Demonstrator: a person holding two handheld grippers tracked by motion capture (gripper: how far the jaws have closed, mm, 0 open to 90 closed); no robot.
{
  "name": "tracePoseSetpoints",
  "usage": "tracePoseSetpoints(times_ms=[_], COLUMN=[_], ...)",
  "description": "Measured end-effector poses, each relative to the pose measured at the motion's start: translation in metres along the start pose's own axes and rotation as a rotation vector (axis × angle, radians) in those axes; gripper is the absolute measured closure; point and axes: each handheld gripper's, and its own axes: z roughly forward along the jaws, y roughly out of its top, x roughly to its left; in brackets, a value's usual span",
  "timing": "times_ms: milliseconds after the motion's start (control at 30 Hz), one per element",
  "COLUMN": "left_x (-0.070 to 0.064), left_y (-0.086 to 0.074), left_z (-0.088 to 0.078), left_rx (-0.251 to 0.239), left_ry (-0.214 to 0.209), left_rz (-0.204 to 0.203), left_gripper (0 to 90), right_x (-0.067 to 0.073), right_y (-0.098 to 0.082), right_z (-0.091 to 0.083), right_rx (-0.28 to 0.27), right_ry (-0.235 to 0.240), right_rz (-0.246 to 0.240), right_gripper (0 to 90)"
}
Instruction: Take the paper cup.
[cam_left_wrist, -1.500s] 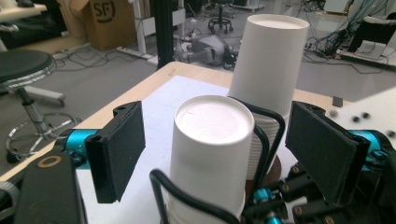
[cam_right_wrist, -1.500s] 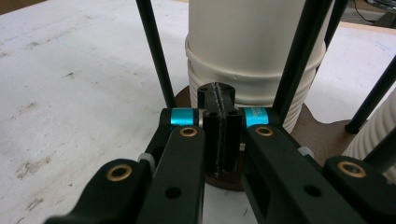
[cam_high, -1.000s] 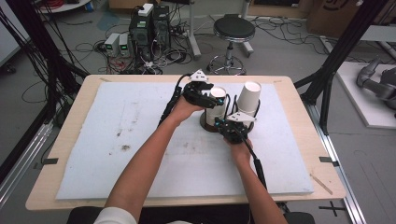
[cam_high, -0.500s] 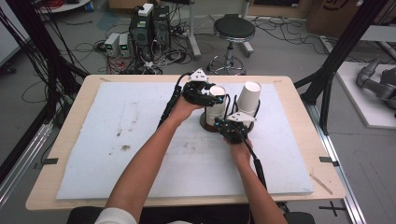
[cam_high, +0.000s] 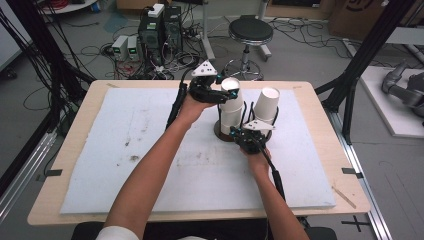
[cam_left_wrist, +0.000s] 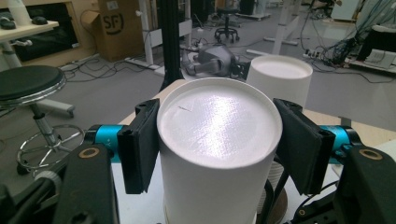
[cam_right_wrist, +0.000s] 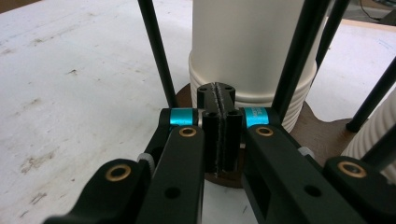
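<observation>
Since a second ago my left gripper (cam_high: 220, 92) has come up a little near the top middle of the high view, and its jaws have just been closing onto the upside-down top cup (cam_left_wrist: 218, 140); the pads press both sides now. That cup sits at the head of the cup stack (cam_high: 229, 120) in a wire holder, mid-frame. My right gripper (cam_right_wrist: 218, 123) is clamped tight on the wooden base (cam_right_wrist: 327, 128), pinning it on the table. Looks like I'm mid-way pulling one cup off the stack. Next move: lift straight up, gently, so the cup below doesn't come along. A second cup stack (cam_high: 266, 105) stands just right.
</observation>
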Motion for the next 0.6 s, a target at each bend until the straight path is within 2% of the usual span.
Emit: tracePoseSetpoints(times_ms=[167,400,467,533,600], left_x=[0.001,-0.004,-0.005,-0.005,-0.009], left_y=[0.009,0.024,0.026,0.026,0.024], left_z=[-0.014,-0.043,-0.049,-0.052,-0.063], left_rx=[-0.026,-0.069,-0.073,-0.073,-0.077], left_ry=[0.02,0.072,0.078,0.077,0.071], left_rz=[-0.007,-0.005,-0.018,-0.017,-0.015], left_gripper=[35.5,35.7,35.7,35.7,35.7], right_x=[-0.001,0.0,0.0,0.001,0.001], right_y=[0.004,0.009,0.01,0.011,0.011], right_z=[-0.007,-0.021,-0.026,-0.031,-0.036], right_rx=[-0.021,-0.016,-0.024,-0.032,-0.028], right_ry=[0.035,0.068,0.085,0.104,0.116], right_rz=[0.006,-0.028,-0.031,-0.044,-0.054], right_gripper=[89.1,89.1,88.8,88.4,88.1])
